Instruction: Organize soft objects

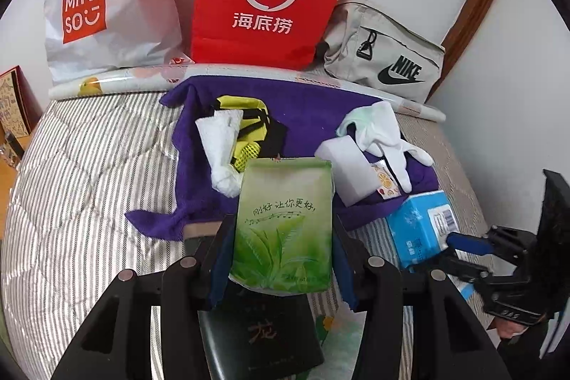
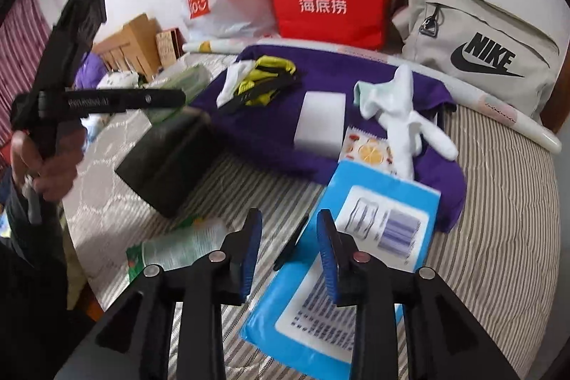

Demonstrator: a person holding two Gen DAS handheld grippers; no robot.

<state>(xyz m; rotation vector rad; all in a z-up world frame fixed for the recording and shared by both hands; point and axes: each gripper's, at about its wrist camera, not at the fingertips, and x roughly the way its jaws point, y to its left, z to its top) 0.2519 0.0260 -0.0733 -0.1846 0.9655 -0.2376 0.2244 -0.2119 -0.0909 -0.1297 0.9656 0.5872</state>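
Left tongs (image 1: 281, 237) clamped across squashy green tea-leaf plastic tissue pack (image 1: 283, 223), light, best pinched mid-body; right tongs (image 2: 288, 259) apart.

You're working over a bed (image 2: 498, 202) with a grey-and-white striped quilt. Spread directly on it is a purple towel (image 2: 270, 134); beside that lie a blue tissue pack (image 2: 359, 237) and a green-printed packet (image 2: 178, 248). Along the far edge rest a patterned roll (image 1: 249, 73) and a beige Nike bag (image 2: 481, 48).
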